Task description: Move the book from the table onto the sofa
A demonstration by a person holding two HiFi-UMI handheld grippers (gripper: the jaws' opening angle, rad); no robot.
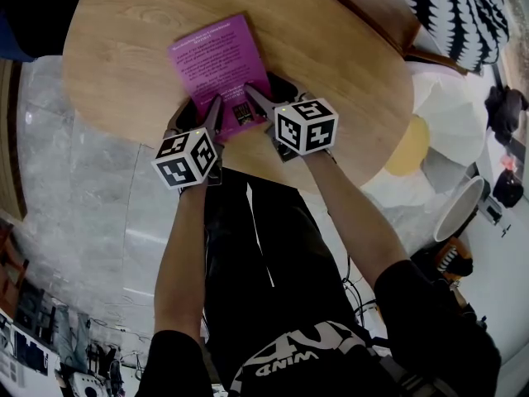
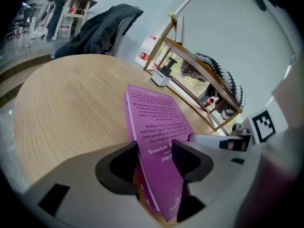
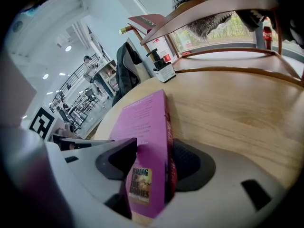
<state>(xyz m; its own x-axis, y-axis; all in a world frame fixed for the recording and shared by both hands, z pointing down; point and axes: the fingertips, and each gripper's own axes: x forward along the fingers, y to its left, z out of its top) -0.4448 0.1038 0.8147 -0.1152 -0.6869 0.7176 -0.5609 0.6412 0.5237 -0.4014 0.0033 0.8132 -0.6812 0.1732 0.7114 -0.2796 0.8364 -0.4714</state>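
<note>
L tool [image 2: 155,150] & R tool [image 3: 153,159] clamp book [image 1: 216,56] near edge.

Left gripper [image 2: 155,156] and right gripper [image 3: 153,161]: pale grey moulded bodies, black jaw pads, each carrying a white cube [image 1: 187,157] with black square markers. Person wears black short sleeves [image 1: 172,359] and black trousers [image 1: 291,255] with a white stripe

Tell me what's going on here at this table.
A person holds a gripper in each hand, and both are shut on the near end of a magenta book on the round wooden table. The left gripper pinches the page-edge side, and the right gripper pinches the spine side. The book does not look lifted clear of the table yet.
</note>
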